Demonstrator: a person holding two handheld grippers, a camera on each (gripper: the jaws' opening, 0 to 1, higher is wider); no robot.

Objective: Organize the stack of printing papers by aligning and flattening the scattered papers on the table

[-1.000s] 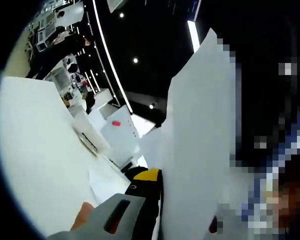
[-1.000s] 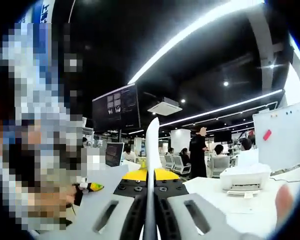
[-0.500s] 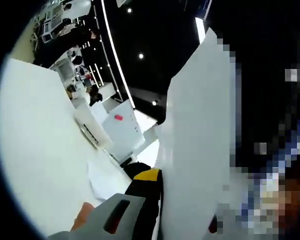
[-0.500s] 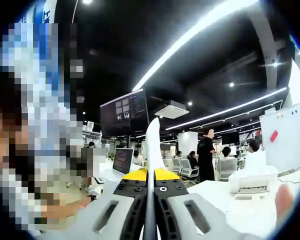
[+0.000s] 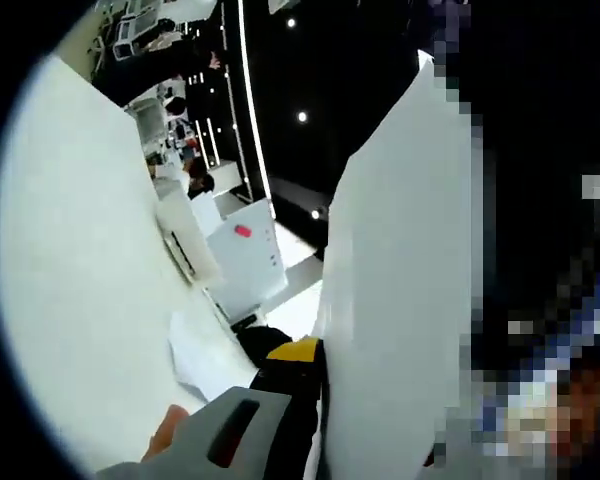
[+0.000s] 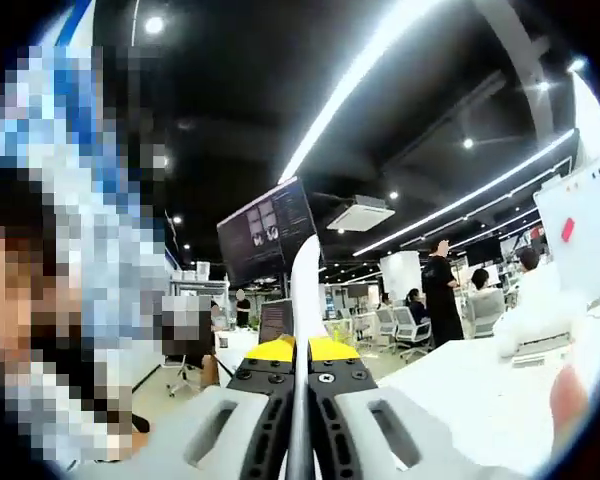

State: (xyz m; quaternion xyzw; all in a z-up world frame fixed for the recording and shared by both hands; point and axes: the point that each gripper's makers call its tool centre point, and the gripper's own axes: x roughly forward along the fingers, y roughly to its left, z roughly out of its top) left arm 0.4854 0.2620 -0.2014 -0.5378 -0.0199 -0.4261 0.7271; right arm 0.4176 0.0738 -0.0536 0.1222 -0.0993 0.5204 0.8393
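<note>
Holding the stack of printing papers (image 5: 395, 290) off the table and on edge is where trouble could start, I judge: thin, slick sheets pinched at one border can fan apart, slide against each other or buckle, and a clumsy tap on the table (image 5: 70, 300) would dent the corners instead of squaring them. In the left gripper view the paper rises as a broad, smooth, matte white panel through the centre right of the frame, its lower part meeting the left gripper (image 5: 315, 420) at the bottom; one grey jaw with a dark slot shows, the other is hidden behind the sheets, so I cannot tell how tightly it is closed. In the right gripper view the right gripper (image 6: 300, 415) has its two grey jaws pressed together on the paper's edge (image 6: 304, 300), seen as a thin white blade rising from the bottom centre, with yellow and black parts just behind it. A loose sheet (image 5: 205, 355) lies flat, slightly crumpled, at lower left of the left gripper view, near a white printer (image 5: 185, 245) and a whiteboard (image 5: 245, 260) with a red mark.
</note>
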